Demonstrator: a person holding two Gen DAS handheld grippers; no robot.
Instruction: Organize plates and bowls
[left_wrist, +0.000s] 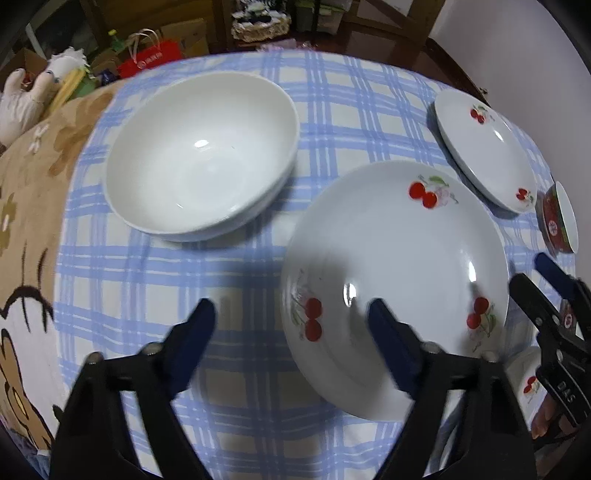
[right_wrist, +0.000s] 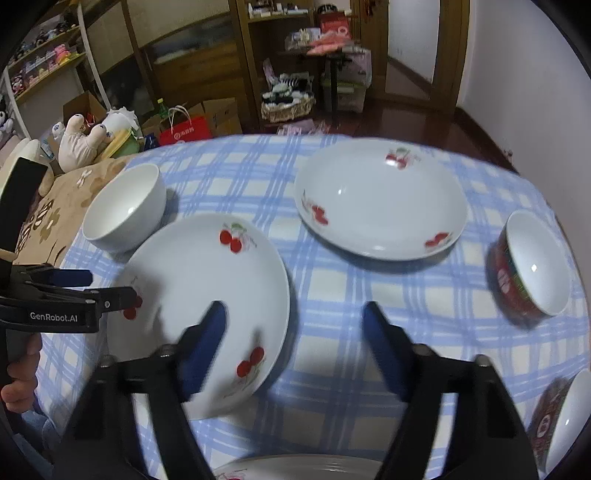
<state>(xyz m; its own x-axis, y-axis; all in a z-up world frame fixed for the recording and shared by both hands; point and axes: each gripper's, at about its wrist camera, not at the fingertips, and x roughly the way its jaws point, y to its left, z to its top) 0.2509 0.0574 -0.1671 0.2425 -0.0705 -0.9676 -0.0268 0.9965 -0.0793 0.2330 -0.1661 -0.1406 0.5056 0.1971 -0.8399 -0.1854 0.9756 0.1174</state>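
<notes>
A cherry-printed plate (left_wrist: 395, 280) (right_wrist: 199, 295) lies on the blue checked cloth. My left gripper (left_wrist: 291, 325) stands open astride its left rim, one finger (left_wrist: 388, 332) over the plate, the other over bare cloth. At the plate's opposite rim my right gripper (right_wrist: 295, 325) is open the same way, one finger (right_wrist: 210, 332) above the plate. Nothing is gripped. A plain white bowl (left_wrist: 201, 155) (right_wrist: 125, 206) sits beyond the plate on the left. A second cherry plate (left_wrist: 484, 147) (right_wrist: 380, 199) lies further back. Each gripper shows in the other's view: right gripper (left_wrist: 532, 273), left gripper (right_wrist: 110, 284).
A red-sided bowl (right_wrist: 532, 266) (left_wrist: 557, 221) stands at the right, another red bowl (right_wrist: 561, 417) at the near right corner. A further plate's rim (right_wrist: 295, 465) shows under my right gripper. A brown flowered blanket (left_wrist: 29, 184) covers the table's left side. Shelves, boxes and soft toys stand beyond.
</notes>
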